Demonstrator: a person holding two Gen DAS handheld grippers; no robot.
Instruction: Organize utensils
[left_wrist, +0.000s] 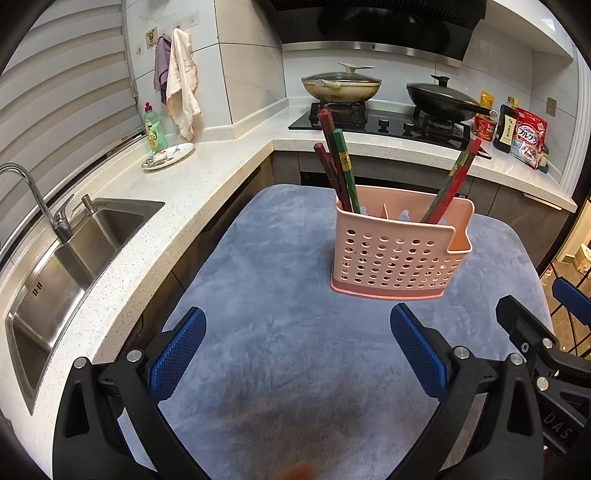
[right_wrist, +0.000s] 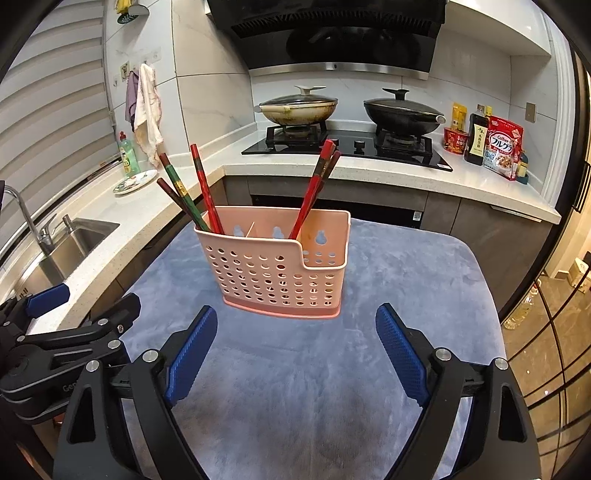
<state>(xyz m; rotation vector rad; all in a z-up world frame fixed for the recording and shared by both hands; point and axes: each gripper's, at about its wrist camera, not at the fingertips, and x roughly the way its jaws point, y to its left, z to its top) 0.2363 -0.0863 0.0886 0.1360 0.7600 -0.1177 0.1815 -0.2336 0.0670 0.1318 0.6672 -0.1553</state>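
A pink perforated utensil holder (left_wrist: 399, 254) stands upright on a blue-grey cloth (left_wrist: 280, 295); it also shows in the right wrist view (right_wrist: 280, 269). Red and green chopsticks lean in its left compartment (left_wrist: 338, 166) (right_wrist: 188, 192), and more lean in the right one (left_wrist: 456, 177) (right_wrist: 314, 188). My left gripper (left_wrist: 297, 343) is open and empty, just short of the holder. My right gripper (right_wrist: 295, 343) is open and empty, also just in front of the holder. Each gripper shows at the edge of the other's view.
A steel sink (left_wrist: 70, 258) with a tap lies to the left in a white counter (left_wrist: 177, 206). A plate (left_wrist: 168, 157) and a green soap bottle (left_wrist: 155, 129) stand behind it. Two lidded pans (left_wrist: 341, 86) sit on the hob. Food packets (left_wrist: 524, 136) stand at the far right.
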